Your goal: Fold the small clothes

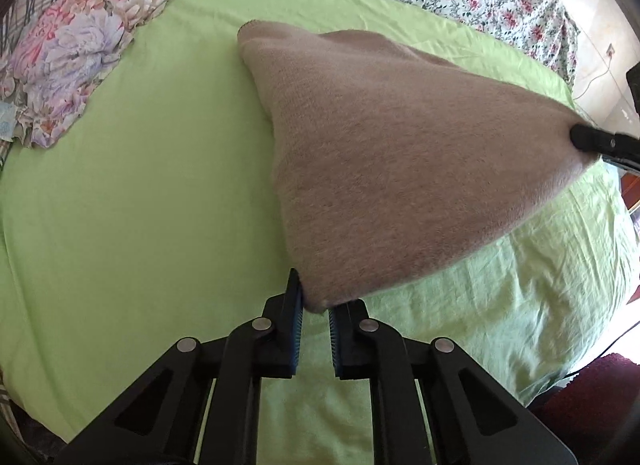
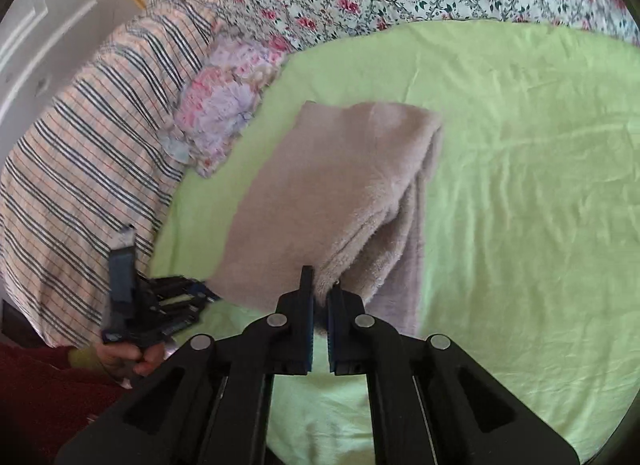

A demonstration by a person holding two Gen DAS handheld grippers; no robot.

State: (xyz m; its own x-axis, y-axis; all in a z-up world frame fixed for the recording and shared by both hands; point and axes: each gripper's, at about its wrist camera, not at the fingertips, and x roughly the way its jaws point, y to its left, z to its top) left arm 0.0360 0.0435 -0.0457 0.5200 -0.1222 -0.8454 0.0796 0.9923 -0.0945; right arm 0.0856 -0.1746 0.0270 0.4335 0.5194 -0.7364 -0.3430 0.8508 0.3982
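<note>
Left wrist view: my left gripper (image 1: pixel 316 305) pinches the tan fleece garment (image 1: pixel 380 169) at bottom centre; my right gripper (image 2: pixel 320 301) grips another corner, cloth stretched above the green sheet (image 1: pixel 140 185) toward upper centre.

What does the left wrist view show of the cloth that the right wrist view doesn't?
Only the left wrist view shows the fuzzy beige cloth as one broad sheet stretched between both claws, with the right claw pinching its far corner. Only the right wrist view shows layered folds hanging under the right claw, the left claw from the side, and a striped plaid blanket. Both show the light green bed sheet and the left claw gripping a cloth corner.
</note>
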